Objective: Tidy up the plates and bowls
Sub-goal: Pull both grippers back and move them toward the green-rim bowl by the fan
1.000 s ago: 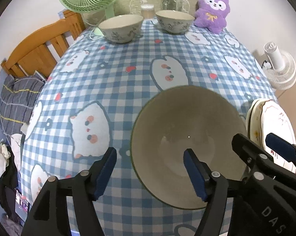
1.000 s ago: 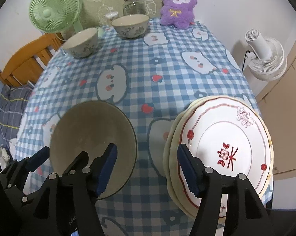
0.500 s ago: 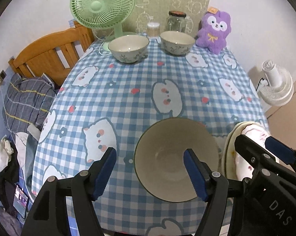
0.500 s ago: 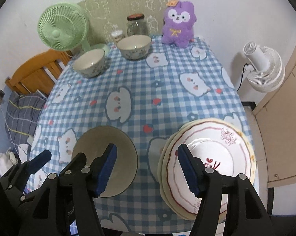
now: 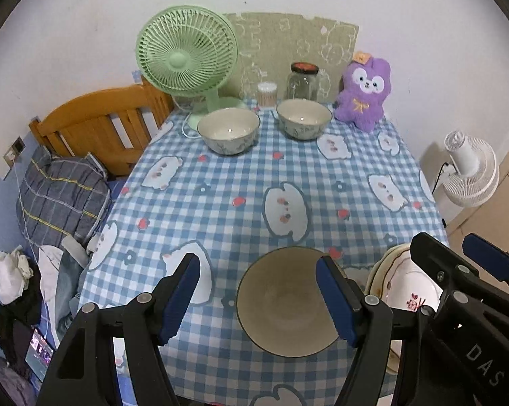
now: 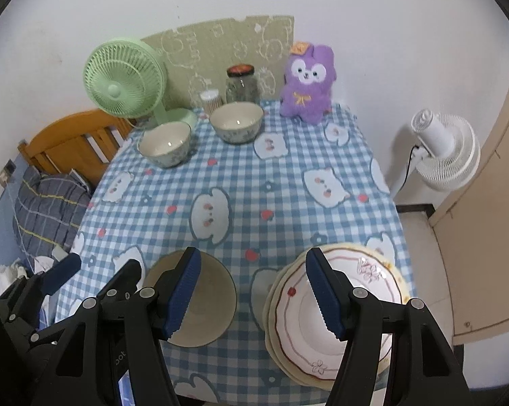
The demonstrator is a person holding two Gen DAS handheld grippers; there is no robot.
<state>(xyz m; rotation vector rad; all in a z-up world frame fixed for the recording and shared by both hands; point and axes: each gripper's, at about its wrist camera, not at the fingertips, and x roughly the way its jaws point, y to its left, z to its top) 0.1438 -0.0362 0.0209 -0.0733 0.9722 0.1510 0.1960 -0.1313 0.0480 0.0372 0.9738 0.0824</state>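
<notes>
- Plain bowl (image 5: 284, 299) sits at near edge of checked surface (image 5: 254, 182), plate stack (image 6: 335, 308) just beside it.
- My left gripper (image 5: 257, 297) and right gripper (image 6: 252, 294): jaws wide apart, holding nothing, above both.
- Two patterned bowls (image 5: 228, 129) at far edge, before green fan (image 5: 186, 57), jar (image 5: 303, 81), purple plush (image 5: 364, 93).

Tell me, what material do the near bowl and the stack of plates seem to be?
Near bowl: likely ceramic with a matte beige glaze; dull inside, thin dark rim. Stack of plates: likely glazed porcelain; glossy white, light reflections, red painted flowers and rim lines.
</notes>
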